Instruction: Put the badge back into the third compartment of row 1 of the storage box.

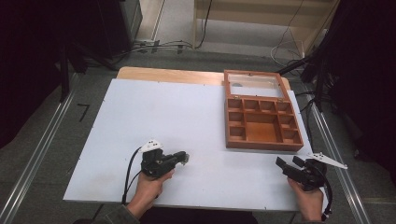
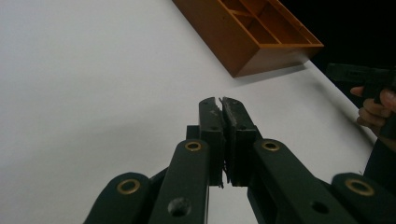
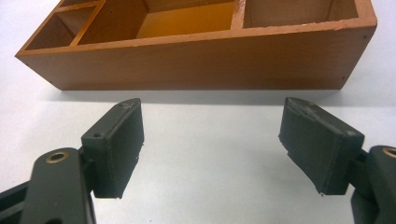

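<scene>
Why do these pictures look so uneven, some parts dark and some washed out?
High view: white board bright, surroundings nearly black. Left gripper view: board pale and featureless, near links soft, box casting a thin shadow. Right gripper view: box sharp with a shadow beneath, the pads close and slightly blurred.

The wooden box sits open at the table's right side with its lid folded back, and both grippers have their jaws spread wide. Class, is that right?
Not quite. The left gripper is shut, as the left gripper view shows; only the right gripper is spread wide. The wooden box is open.
</scene>
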Demonstrator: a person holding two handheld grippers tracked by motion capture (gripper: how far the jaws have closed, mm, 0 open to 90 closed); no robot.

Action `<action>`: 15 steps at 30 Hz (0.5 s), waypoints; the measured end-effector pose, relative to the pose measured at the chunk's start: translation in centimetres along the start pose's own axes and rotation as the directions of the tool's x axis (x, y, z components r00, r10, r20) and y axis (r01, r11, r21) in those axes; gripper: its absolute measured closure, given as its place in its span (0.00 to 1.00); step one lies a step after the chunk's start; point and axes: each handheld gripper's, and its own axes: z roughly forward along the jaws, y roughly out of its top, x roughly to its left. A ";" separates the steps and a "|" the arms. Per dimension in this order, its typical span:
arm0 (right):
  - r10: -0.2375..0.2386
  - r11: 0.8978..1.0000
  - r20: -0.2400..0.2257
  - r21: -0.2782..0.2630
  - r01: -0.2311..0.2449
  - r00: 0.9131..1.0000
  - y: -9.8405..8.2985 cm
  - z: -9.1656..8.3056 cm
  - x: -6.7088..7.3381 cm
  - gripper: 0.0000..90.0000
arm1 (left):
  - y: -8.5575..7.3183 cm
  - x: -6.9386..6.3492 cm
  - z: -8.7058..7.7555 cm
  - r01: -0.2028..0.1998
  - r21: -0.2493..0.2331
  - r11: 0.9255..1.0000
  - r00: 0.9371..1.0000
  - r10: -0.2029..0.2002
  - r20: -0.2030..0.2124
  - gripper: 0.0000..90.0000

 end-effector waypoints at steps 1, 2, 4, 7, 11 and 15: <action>0.001 1.000 -0.001 -0.001 -0.001 1.000 0.0 0.0 0.0 0.22 | 0.2 -0.1 0.3 0.001 -0.002 1.000 1.000 -0.001 0.006 0.99; 0.004 1.000 -0.003 -0.001 -0.004 1.000 0.0 0.0 0.0 0.22 | 0.3 -0.3 0.6 0.003 -0.003 1.000 1.000 -0.003 0.010 0.99; 0.004 1.000 -0.006 -0.003 -0.004 1.000 0.0 0.0 0.0 0.22 | 0.7 -0.6 1.1 -0.002 -0.003 1.000 1.000 0.002 0.015 0.99; 0.006 1.000 -0.009 -0.003 -0.006 1.000 0.0 -0.1 -0.1 0.22 | 1.3 -1.0 1.7 -0.010 -0.003 1.000 1.000 0.010 0.023 0.99; 0.003 1.000 -0.011 -0.003 -0.003 1.000 0.0 0.0 -0.1 0.23 | 2.0 -1.4 2.5 -0.012 -0.004 1.000 1.000 0.012 0.028 0.99; 0.010 1.000 -0.014 -0.005 -0.010 1.000 0.0 0.0 -0.1 0.23 | 2.4 -1.6 3.4 -0.004 -0.002 1.000 0.999 0.004 0.035 0.99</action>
